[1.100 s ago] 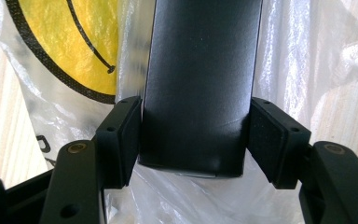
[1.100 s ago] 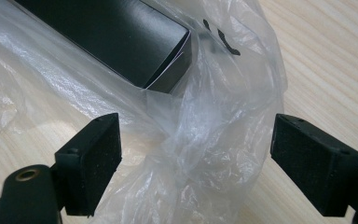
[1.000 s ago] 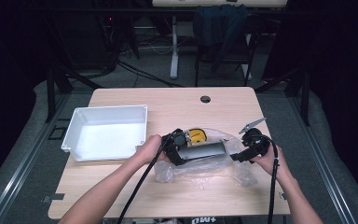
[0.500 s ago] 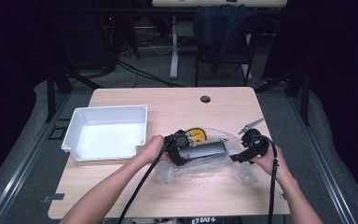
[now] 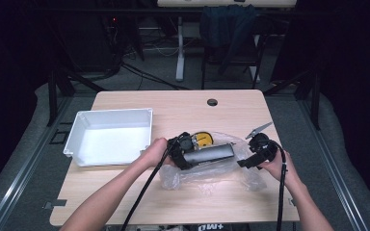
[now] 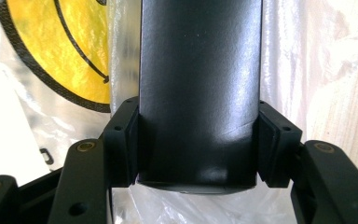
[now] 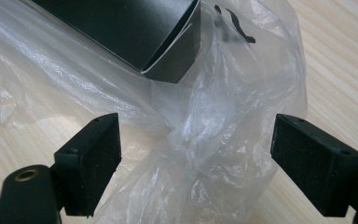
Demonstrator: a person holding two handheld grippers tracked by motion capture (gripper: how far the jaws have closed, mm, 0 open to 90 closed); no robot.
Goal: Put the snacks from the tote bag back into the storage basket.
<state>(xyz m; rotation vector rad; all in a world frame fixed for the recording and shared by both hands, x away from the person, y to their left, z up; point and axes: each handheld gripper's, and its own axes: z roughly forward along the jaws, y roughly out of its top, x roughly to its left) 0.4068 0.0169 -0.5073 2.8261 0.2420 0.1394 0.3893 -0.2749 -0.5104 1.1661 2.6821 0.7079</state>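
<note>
Left tongs (image 6: 198, 140) clamped on black box (image 6: 199, 88), at worktop (image 5: 183, 103) centre, over bag (image 7: 205, 140). Right tongs (image 7: 196, 163) apart, bag between, at 3 o'clock. Advice: pinch bag firmly, keep box level.

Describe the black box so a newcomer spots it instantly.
Right of the white tray, a clear plastic bag lies crumpled on the table. The long black box lies across it, clamped in the left tool; beside it shows a yellow print.
</note>
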